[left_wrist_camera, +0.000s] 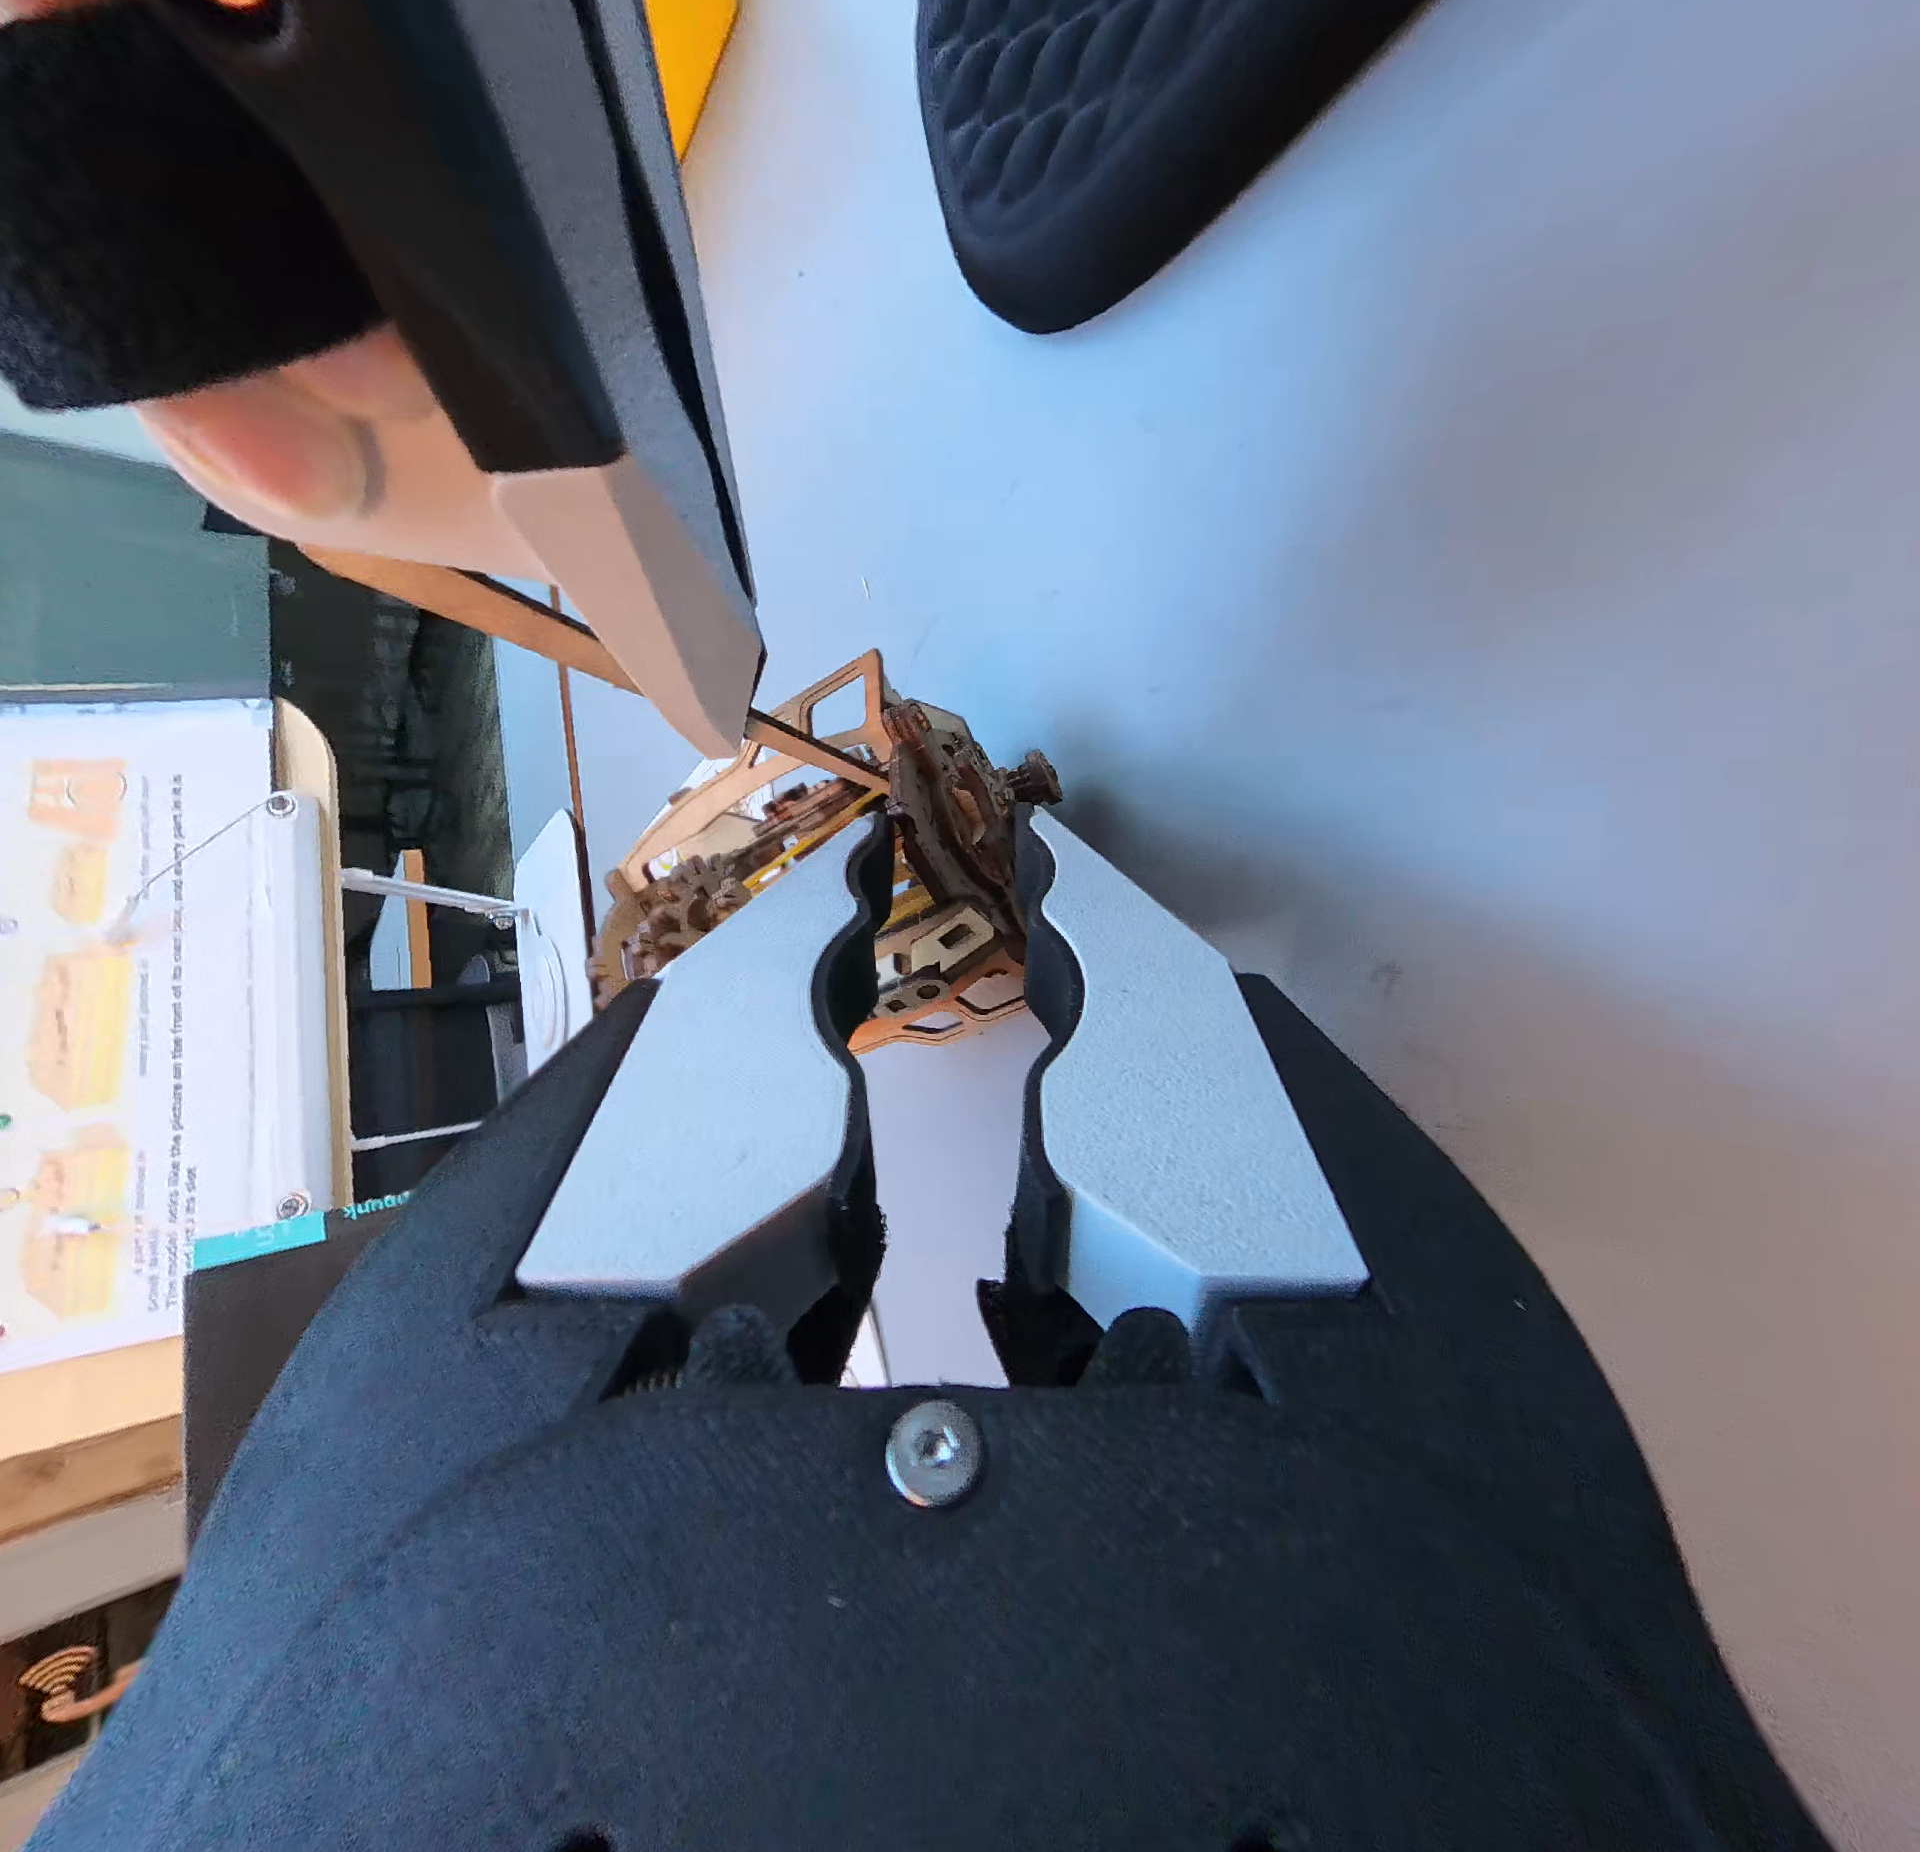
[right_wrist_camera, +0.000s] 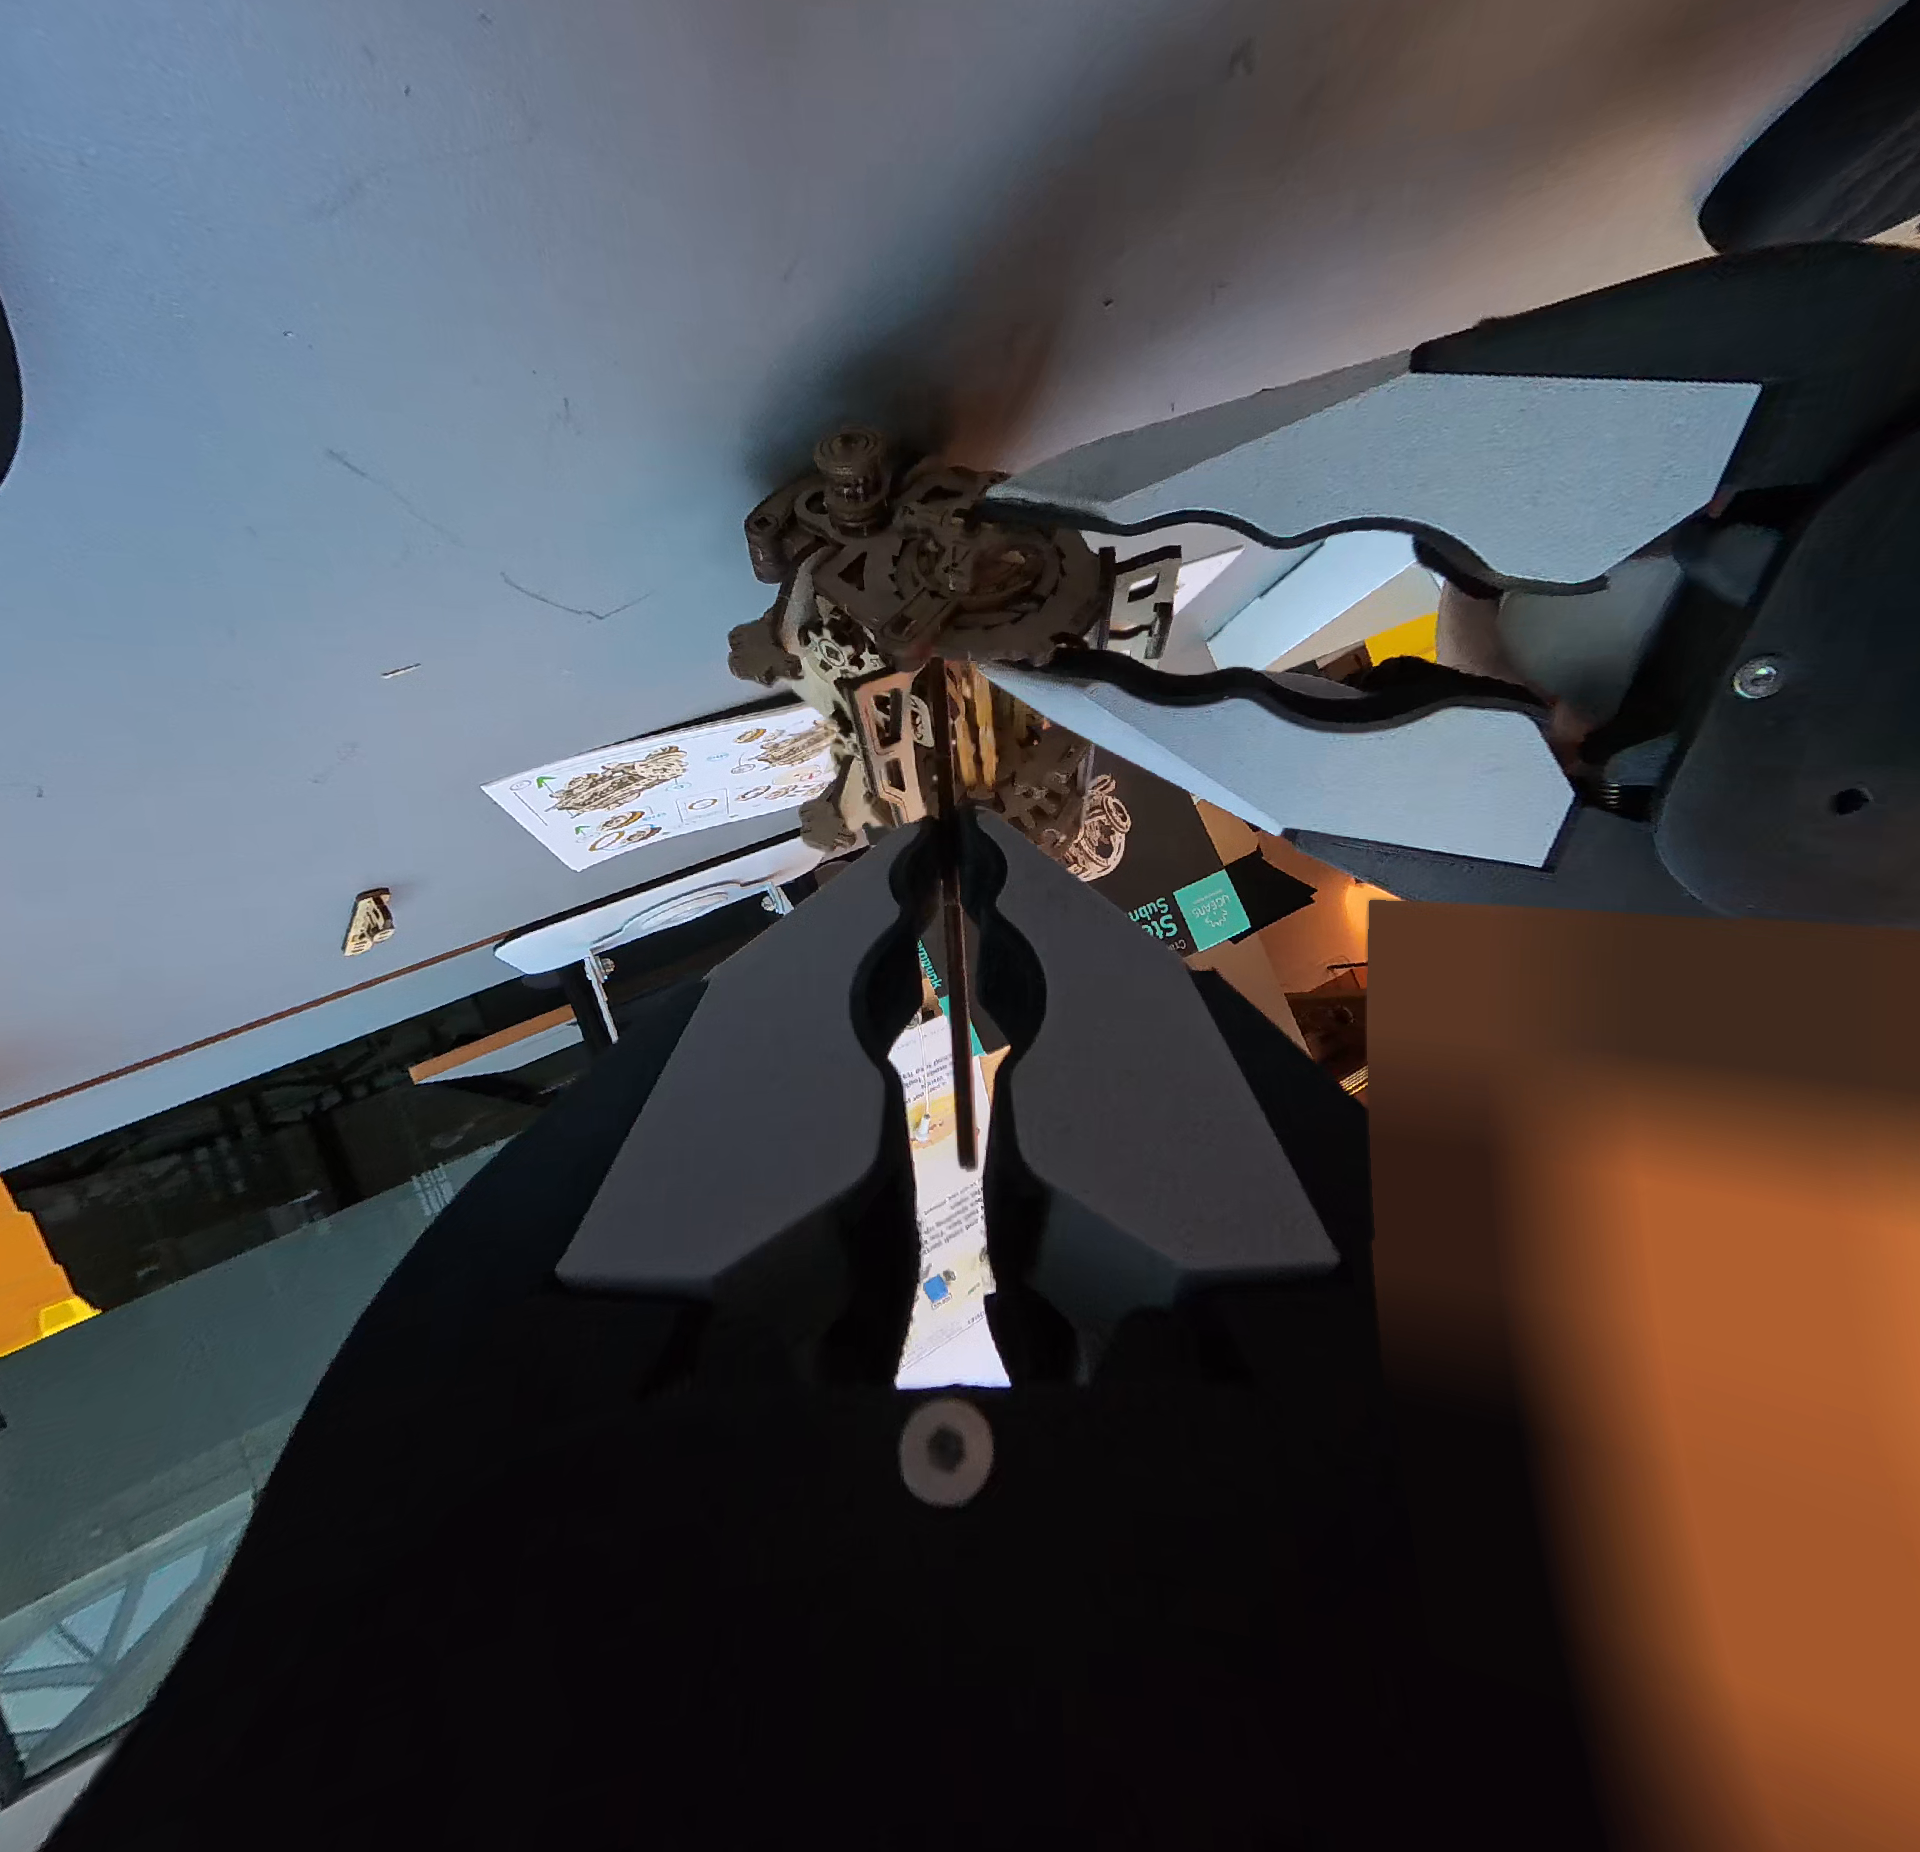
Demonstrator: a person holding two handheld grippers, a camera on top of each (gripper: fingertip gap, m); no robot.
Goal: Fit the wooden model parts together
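Note:
The wooden model [left_wrist_camera: 951, 867], a dark brown cluster of gears and plates, stands on the white table [left_wrist_camera: 1403, 659]. My left gripper [left_wrist_camera: 951, 836] is shut on its gear end. My right gripper [left_wrist_camera: 727, 732] comes in from the upper left, shut on a thin flat wooden part [left_wrist_camera: 821, 753] whose far end meets the model. In the right wrist view the right gripper [right_wrist_camera: 948, 831] pinches that part [right_wrist_camera: 961, 1023] edge-on, just below the model [right_wrist_camera: 894, 576]. The left gripper [right_wrist_camera: 992, 587] clamps the model from the right.
A black textured pad [left_wrist_camera: 1091, 119] lies on the table beyond the model. An instruction sheet [right_wrist_camera: 665, 794], a small loose wooden piece [right_wrist_camera: 366, 921] and a dark box [right_wrist_camera: 1164, 867] lie nearby. A printed booklet [left_wrist_camera: 104, 1023] stands at the left. Both grippers' tips are close together, under 4 cm apart.

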